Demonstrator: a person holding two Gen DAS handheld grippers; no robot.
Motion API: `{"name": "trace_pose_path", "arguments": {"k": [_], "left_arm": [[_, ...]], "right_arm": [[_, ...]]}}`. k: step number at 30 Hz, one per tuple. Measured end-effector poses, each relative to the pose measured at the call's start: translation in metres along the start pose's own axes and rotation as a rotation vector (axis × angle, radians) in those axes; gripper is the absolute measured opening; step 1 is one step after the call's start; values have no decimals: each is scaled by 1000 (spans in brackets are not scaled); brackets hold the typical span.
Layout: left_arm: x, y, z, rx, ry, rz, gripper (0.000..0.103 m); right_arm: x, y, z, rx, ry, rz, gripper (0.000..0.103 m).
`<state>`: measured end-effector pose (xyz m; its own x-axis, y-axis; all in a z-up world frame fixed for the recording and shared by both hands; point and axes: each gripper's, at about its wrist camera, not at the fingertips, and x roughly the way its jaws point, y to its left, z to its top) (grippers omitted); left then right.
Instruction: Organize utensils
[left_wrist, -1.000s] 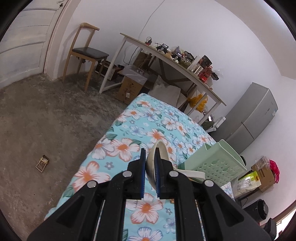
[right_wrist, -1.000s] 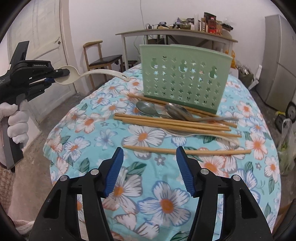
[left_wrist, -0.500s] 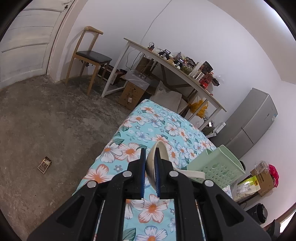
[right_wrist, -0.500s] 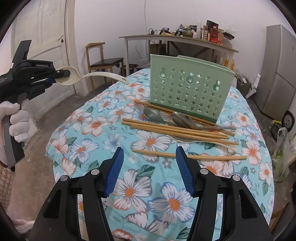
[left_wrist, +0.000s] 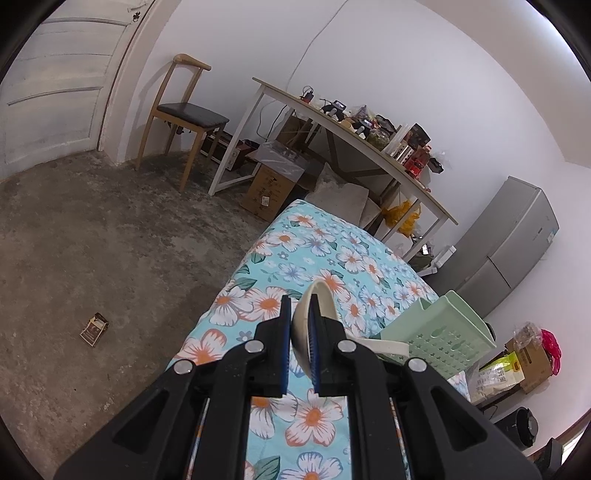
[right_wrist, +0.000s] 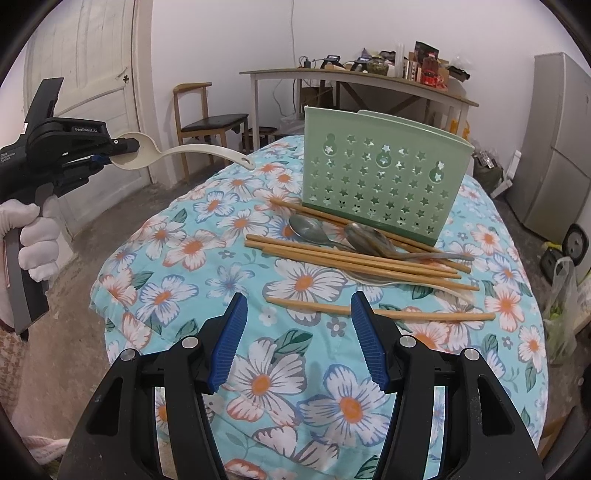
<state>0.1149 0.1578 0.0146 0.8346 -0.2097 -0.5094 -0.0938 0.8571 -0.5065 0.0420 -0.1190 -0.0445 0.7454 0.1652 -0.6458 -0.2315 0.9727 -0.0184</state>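
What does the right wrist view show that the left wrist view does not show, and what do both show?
Only the right wrist view: the wooden chopsticks and two metal spoons lying in front of the holder, the open right gripper, and the white-gloved hand.

Only the left wrist view: a small brown packet on the concrete floor.

Both: the cream plastic ladle, clamped by its bowl in the left gripper, the green perforated plastic holder, and the floral tablecloth.
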Motion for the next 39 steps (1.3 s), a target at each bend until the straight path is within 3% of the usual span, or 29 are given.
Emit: {"name": "trace_pose_path", "arguments": {"k": [9, 17, 23, 29, 39], "left_arm": [[-3, 1, 1, 2, -44, 14, 8], [-1, 9, 0, -5, -49, 14, 8], [10, 19, 0, -22, -29, 11, 8], [20, 25, -1, -25, -4, 18, 8], [27, 28, -1, -20, 4, 29, 8]], "right_arm": [[6, -11, 5, -28, -52, -67, 50], [37, 9, 48, -167, -100, -87, 43], [101, 42, 72, -287, 21, -145, 34], [147, 64, 73, -392, 109, -215, 27], [162, 61, 66, -427, 175, -313, 24]]}}
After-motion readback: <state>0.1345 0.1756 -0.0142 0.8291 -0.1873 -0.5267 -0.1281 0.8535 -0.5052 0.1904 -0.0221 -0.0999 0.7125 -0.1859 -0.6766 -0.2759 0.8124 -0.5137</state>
